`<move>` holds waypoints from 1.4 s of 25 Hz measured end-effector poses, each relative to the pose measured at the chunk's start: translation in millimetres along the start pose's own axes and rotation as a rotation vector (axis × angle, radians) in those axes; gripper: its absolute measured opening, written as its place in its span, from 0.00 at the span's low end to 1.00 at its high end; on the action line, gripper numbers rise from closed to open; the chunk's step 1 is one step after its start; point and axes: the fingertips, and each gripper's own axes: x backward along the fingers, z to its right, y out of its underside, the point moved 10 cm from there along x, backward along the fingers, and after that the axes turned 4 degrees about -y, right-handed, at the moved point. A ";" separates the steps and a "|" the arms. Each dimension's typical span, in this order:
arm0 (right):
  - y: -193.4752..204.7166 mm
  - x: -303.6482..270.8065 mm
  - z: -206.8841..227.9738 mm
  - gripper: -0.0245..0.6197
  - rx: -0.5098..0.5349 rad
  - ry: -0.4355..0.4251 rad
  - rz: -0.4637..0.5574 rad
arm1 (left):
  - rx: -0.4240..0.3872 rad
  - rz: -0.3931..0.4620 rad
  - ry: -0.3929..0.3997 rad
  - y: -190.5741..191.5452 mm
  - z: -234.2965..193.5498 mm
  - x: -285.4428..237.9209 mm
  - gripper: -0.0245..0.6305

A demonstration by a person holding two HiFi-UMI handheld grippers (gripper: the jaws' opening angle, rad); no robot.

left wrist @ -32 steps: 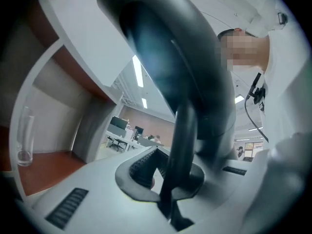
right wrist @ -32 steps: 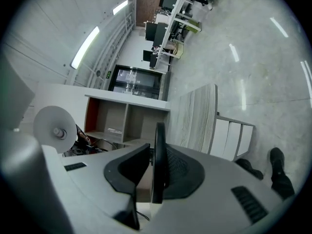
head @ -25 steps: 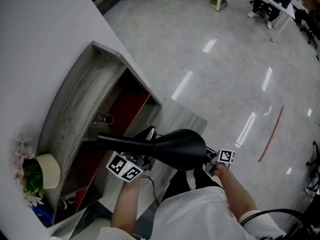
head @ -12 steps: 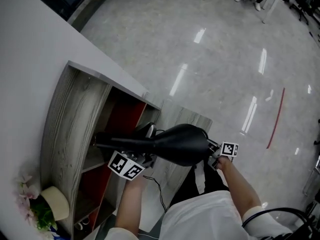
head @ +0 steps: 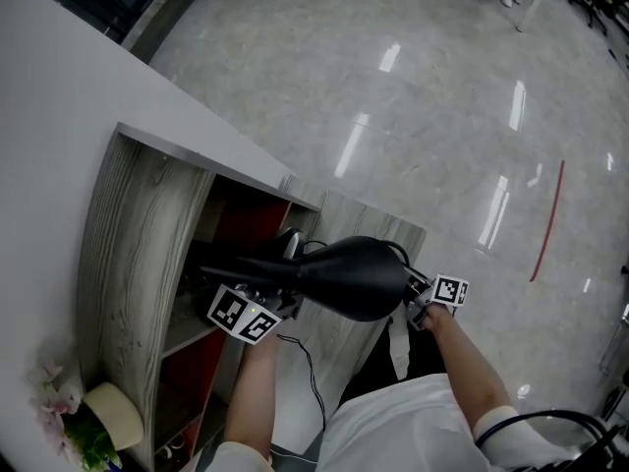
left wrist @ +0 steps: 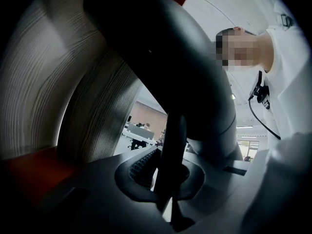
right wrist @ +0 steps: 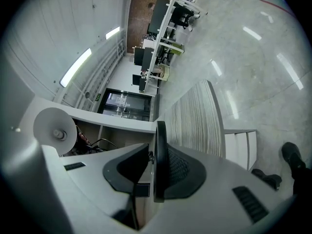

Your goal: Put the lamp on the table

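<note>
Lamp (head: 356, 278) is in the air, left gripper (head: 283, 301) clamped on its stem, right gripper (head: 417, 301) clamped on its shade rim. Not on the desk (head: 59, 116) yet. Carry-over and set-down are left.

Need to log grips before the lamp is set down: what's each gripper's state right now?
Left gripper: closed on the lamp, on its thin stem.
Right gripper: closed on the lamp, on a thin black rim.

Glossy grey floor (head: 432, 96) w/ light glare; wood-grain shelf unit (head: 128, 254), red back.
</note>
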 end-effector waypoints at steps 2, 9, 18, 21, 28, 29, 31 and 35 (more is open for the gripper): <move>2.7 -0.3 1.7 0.17 -0.010 0.022 0.008 | 0.007 0.007 -0.006 1.4 -3.8 1.1 0.05; 7.7 -5.9 -0.9 0.17 -0.027 -0.007 0.021 | 0.006 0.009 -0.017 1.1 -2.5 -2.6 0.05; 28.4 -17.8 0.0 0.23 -0.049 0.037 0.028 | -0.064 -0.027 -0.017 -4.3 1.4 -6.6 0.05; 34.2 -23.8 1.9 0.23 -0.033 0.044 -0.004 | -0.038 -0.021 -0.022 -4.9 -3.9 -4.0 0.05; 34.9 -24.7 7.0 0.23 0.004 0.088 -0.094 | -0.024 -0.011 -0.034 -1.9 7.3 -1.8 0.05; 35.0 -24.9 6.9 0.23 0.001 0.094 -0.099 | -0.027 -0.010 -0.041 -1.3 8.8 -1.8 0.05; 34.5 -25.6 7.4 0.23 0.000 0.115 -0.111 | -0.029 -0.010 -0.049 -0.5 10.9 -1.7 0.05; 31.4 -28.1 8.9 0.23 0.013 0.170 -0.159 | -0.033 -0.013 -0.058 0.3 14.8 -2.9 0.05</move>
